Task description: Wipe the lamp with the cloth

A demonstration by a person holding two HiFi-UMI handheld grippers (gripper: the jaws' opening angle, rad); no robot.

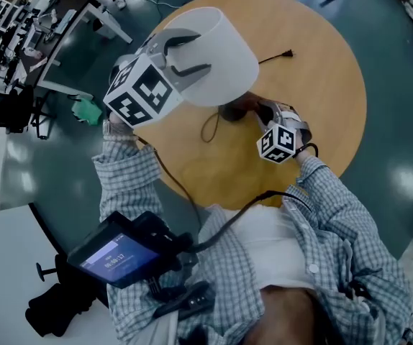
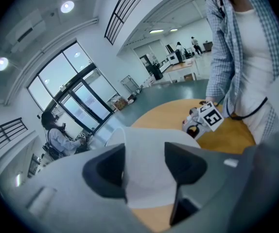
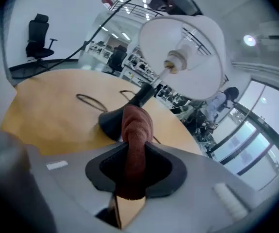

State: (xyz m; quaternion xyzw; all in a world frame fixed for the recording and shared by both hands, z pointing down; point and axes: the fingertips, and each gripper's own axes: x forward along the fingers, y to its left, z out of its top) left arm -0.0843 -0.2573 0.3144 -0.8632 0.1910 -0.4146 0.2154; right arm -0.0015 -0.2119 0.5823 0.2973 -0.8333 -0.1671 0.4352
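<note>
The lamp's white shade (image 1: pixel 221 49) stands over the round wooden table (image 1: pixel 321 85). My left gripper (image 1: pixel 196 54) is shut on the lampshade, whose wall fills the gap between the dark pads (image 2: pixel 105 171) in the left gripper view. A brown cloth (image 3: pixel 137 140) sticks out forward from my right gripper (image 3: pixel 135 152), which is shut on it. The cloth's tip is at the lamp's dark base (image 3: pixel 109 123). From below, the right gripper view shows the bulb (image 3: pixel 174 61) inside the shade (image 3: pixel 198 76). In the head view the right gripper (image 1: pixel 262 113) sits beside the base, under the shade.
The lamp's black cord loops on the table (image 1: pixel 210 128) and ends in a loose plug (image 1: pixel 286 54). The table edge (image 1: pixel 192 192) runs close to the person's body. A green object (image 1: pixel 88 110) lies on the floor at left. A seated person (image 2: pixel 57 135) is far off.
</note>
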